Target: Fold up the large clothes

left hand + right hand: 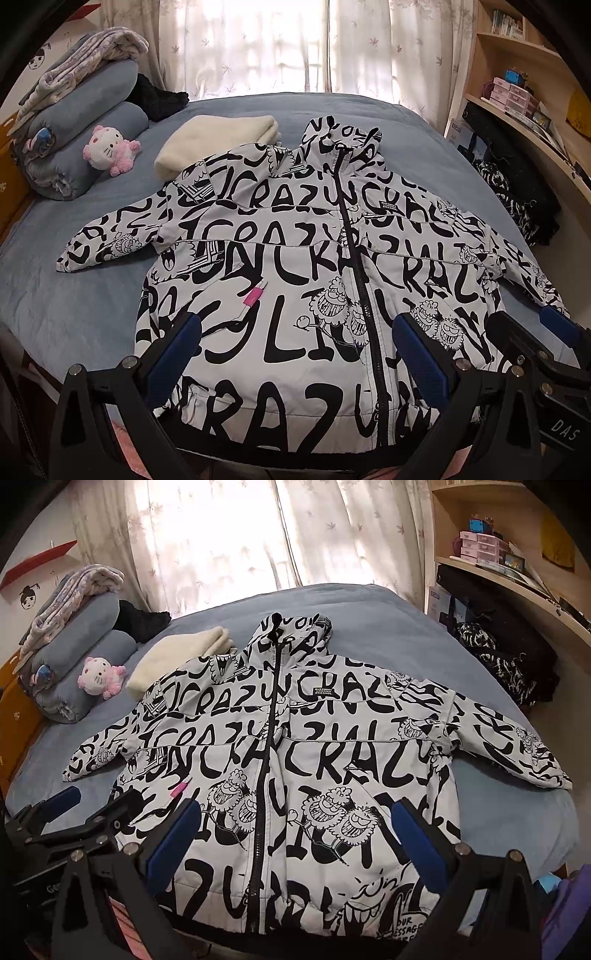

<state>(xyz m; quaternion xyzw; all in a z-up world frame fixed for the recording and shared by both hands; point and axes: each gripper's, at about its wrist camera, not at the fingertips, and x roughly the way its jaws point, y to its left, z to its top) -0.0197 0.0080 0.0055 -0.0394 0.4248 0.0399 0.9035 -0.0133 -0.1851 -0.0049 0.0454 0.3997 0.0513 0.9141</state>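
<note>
- The jacket (295,258), white with black lettering, lies front-up and zipped on the blue bed (74,295). Its hood points to the far side by the curtains (277,44), and its hem is at the near edge just under me.
- Both sleeves are spread out flat: one reaches left toward the plush toy (109,149), the other reaches right toward the shelves (517,74).
- My left gripper (295,354) hovers over the near left half of the body. Its jaws are wide apart and hold nothing; the blue pads stand either side of the lower front panel.
- My right gripper (295,834) hovers over the near right half, just beside the left one. Its jaws are also wide and empty, straddling the zip (264,775) and the cartoon figures.
- I judge that no fold has been started. The garment looks laid out and smoothed, so this is the moment before the first grasp.
- The next move, as I see it, calls for taking a sleeve or side edge and bringing it inward across the chest. That means moving a gripper out from the middle to a sleeve and closing on its fabric.
- The shell looks puffy, so it may spring back when folded.
- A folded cream garment (218,144) touches the far left shoulder. A dark pile (517,199) lies right, well apart from the hem.
</note>
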